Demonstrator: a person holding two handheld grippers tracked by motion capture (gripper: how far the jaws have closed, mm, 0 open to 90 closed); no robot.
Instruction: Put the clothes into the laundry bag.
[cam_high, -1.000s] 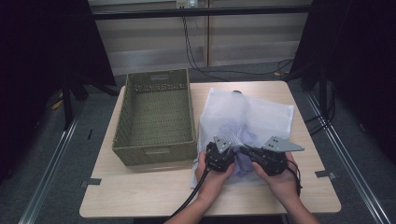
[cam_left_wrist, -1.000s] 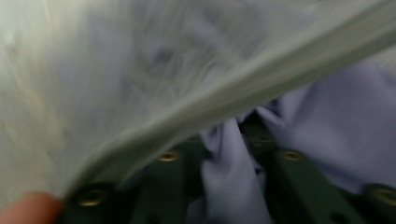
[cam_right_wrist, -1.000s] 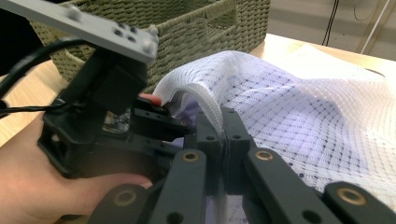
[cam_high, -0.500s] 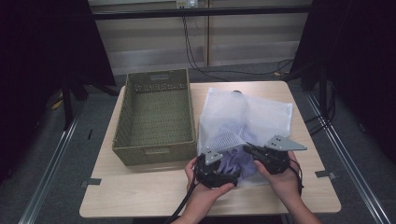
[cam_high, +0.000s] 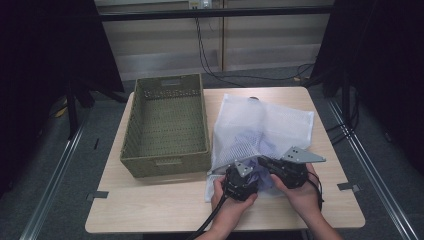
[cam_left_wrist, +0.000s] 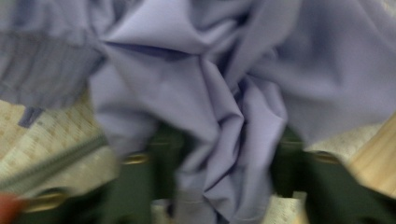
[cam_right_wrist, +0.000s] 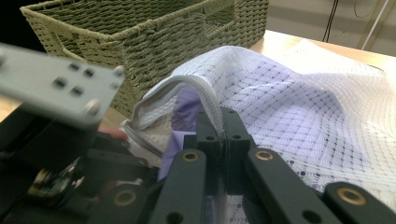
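High view: the white mesh laundry bag (cam_high: 265, 130) lies on the table (cam_high: 150, 207) beside the wicker basket (cam_high: 167, 125); both grippers meet at its near edge, their jaws hidden. Left gripper view, blurred: the left gripper (cam_left_wrist: 224, 182) has just been closing, its jaws bunching lilac cloth (cam_left_wrist: 210, 93). Right gripper view: the right gripper (cam_right_wrist: 223, 126) is clamped on the bag's rim; the cloth inside is mostly covered.

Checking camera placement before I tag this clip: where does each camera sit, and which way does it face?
High view: above the person's side, facing forward and down on the table, basket, mesh bag; both hands show.
Left gripper view: rides the left gripper, facing into the lilac cloth bunched between its jaws.
Right gripper view: rides the right gripper, shut on the bag's rim, facing the basket.
Shared: mesh bag, lilac cloth.
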